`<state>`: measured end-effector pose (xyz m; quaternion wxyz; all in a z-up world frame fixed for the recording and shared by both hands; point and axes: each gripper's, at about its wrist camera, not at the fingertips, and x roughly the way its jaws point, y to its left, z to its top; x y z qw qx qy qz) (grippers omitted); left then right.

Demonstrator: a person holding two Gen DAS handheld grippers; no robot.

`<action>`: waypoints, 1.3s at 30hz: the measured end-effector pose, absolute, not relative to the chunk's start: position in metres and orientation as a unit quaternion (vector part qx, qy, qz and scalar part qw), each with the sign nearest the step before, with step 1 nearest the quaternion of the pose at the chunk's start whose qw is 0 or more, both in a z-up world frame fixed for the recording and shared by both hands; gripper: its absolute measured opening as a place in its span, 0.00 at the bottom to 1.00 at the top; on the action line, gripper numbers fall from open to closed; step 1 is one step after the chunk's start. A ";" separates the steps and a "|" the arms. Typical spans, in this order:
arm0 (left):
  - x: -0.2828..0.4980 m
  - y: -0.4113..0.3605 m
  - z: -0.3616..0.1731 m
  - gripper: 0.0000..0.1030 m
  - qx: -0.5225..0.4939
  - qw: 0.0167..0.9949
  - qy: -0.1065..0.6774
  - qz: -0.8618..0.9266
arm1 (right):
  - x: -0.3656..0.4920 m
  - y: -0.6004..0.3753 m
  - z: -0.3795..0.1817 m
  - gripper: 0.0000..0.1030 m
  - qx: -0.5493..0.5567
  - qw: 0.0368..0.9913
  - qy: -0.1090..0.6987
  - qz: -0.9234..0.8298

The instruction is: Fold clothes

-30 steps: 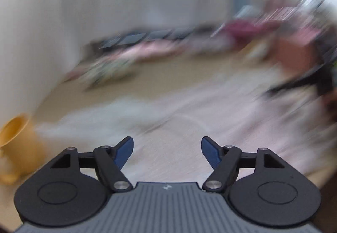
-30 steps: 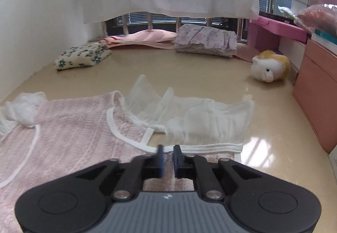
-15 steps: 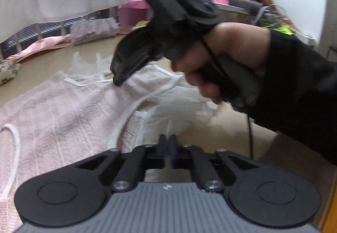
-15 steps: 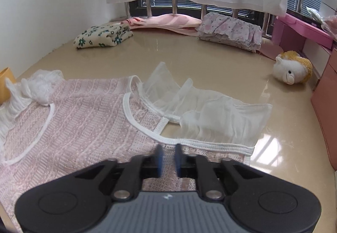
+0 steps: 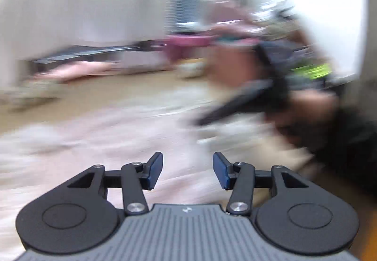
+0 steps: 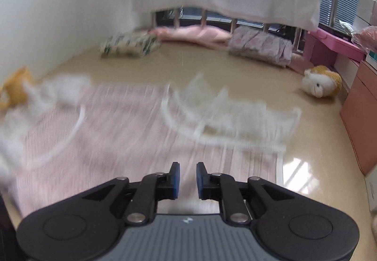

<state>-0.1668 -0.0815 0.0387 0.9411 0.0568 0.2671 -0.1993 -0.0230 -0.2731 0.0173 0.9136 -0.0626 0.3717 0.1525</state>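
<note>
A pink knitted garment (image 6: 122, 133) with white trim lies spread flat on the beige floor, with sheer white fabric (image 6: 238, 117) at its far right edge and more white fabric (image 6: 59, 89) at the far left. My right gripper (image 6: 187, 178) hovers over the garment's near edge, jaws slightly parted and empty. My left gripper (image 5: 187, 172) is open and empty above the pink garment (image 5: 113, 143); this view is heavily blurred. The other hand and its black gripper (image 5: 259, 98) show at the right.
Folded clothes lie along the far wall: a floral bundle (image 6: 128, 45), a pink garment (image 6: 195, 33) and a lilac ruffled piece (image 6: 261, 47). A plush toy (image 6: 321, 81) sits at the right near pink drawers (image 6: 360, 119). A yellow cup (image 6: 14, 89) stands at the far left.
My left gripper has opened from shut and swung sideways, blurring its view. My right gripper's jaws have parted a little and it has pulled back and up from the garment's edge.
</note>
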 end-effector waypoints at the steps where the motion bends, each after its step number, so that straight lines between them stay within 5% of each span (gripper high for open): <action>1: -0.166 -0.066 0.032 0.47 0.065 0.943 0.274 -0.175 | -0.031 -0.272 0.016 0.13 -0.067 0.914 0.372 0.147; 7: -0.169 -0.033 0.004 0.48 0.073 0.940 0.296 -0.152 | -0.077 -0.240 0.011 0.08 -0.037 0.914 0.344 0.213; 14: -0.136 0.006 0.039 0.51 -0.083 0.923 0.308 -0.217 | -0.079 -0.236 0.032 0.11 -0.020 0.927 0.318 0.200; 22: -0.038 -0.089 0.017 0.50 0.114 0.922 0.346 -0.130 | 0.025 -0.240 0.009 0.03 -0.005 0.922 0.362 0.136; 26: -0.039 -0.070 0.001 0.70 0.065 0.933 0.333 -0.121 | -0.014 -0.240 0.026 0.10 0.005 0.935 0.335 0.115; 28: -0.038 -0.059 0.000 0.71 0.042 0.935 0.331 -0.124 | -0.054 -0.232 0.035 0.10 -0.001 0.936 0.309 0.170; 34: -0.091 -0.039 0.038 0.66 -0.032 0.934 0.300 -0.194 | -0.130 -0.201 0.006 0.07 -0.026 0.919 0.326 0.218; 39: -0.116 -0.059 0.013 0.42 0.073 0.913 0.345 -0.205 | -0.140 -0.207 -0.005 0.07 0.009 0.933 0.295 0.205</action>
